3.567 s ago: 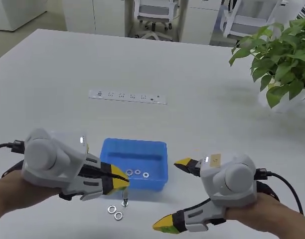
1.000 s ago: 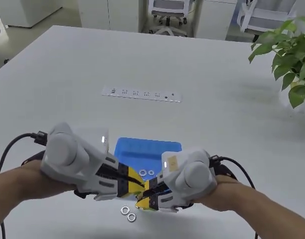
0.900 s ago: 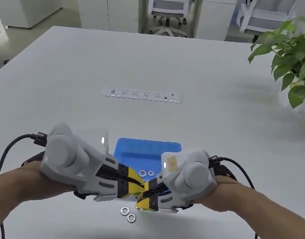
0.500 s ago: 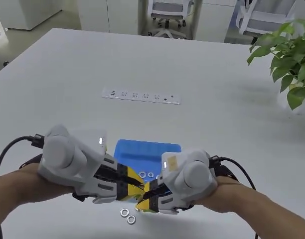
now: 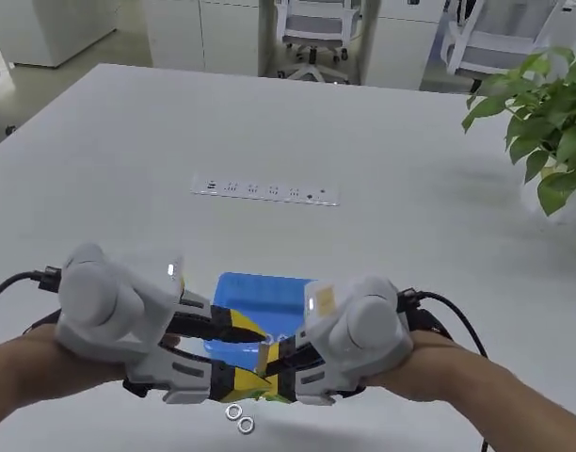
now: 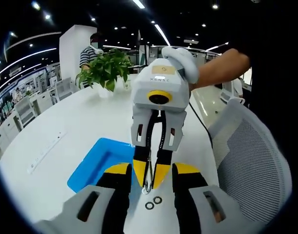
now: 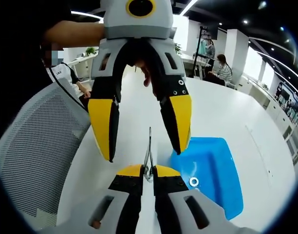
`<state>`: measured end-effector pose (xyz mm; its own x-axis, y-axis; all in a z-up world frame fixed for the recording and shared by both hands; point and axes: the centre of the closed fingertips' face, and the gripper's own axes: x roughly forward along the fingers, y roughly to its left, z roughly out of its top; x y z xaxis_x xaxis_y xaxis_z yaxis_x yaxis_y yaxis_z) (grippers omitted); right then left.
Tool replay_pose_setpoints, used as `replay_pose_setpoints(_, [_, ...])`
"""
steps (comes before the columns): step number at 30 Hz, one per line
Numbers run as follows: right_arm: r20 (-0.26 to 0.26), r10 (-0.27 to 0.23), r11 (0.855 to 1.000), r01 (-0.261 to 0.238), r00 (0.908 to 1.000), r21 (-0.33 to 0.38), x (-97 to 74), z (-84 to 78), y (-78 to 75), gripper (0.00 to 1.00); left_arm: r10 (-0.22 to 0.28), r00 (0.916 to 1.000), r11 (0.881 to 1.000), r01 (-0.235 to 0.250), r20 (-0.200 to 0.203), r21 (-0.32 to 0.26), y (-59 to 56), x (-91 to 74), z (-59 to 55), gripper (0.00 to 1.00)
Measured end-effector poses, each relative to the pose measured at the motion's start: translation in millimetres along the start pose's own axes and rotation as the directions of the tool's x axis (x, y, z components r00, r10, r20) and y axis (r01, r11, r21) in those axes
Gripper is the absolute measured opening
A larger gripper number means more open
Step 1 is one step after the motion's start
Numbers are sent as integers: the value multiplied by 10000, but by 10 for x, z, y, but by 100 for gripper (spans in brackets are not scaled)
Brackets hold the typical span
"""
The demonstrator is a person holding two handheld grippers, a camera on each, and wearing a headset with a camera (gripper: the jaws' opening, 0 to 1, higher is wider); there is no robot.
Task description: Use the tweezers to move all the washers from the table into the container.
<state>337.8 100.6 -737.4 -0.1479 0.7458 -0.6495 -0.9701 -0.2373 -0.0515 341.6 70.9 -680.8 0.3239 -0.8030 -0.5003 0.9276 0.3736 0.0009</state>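
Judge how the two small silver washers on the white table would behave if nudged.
The two flat silver ring washers look thin and light, so they would probably skid on the smooth white table. Lying flat, they seem unlikely to roll. The slim metal tweezers may slip off their rims.

Two washers (image 6: 149, 205) (image 6: 158, 200) outside one container (image 6: 98, 163), another inside; one tweezers (image 7: 148, 146).

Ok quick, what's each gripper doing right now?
Left gripper: open, gripping nothing.
Right gripper: closed on the thin silver metal tweezers.
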Motion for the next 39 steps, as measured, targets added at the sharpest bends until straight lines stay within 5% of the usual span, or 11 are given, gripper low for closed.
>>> replay_pose_setpoints(6, [40,17,10000,-17,10000,-5,-73,85,-4,8,288,9993,9984,-277,226,-487,3,-48,-20,57])
replay_pose_setpoints(23, [-21,-114,9996,114,9999,259,-373,325,-144,8,1193,9927,9818,-1152,187,-1509,-15,-226,-190,86])
replay_pose_setpoints(39, [-58,-663,9972,664,9978,335,-601,403,-435,8,1930,9810,9649,-1857,221,-1856,28,-349,-293,99])
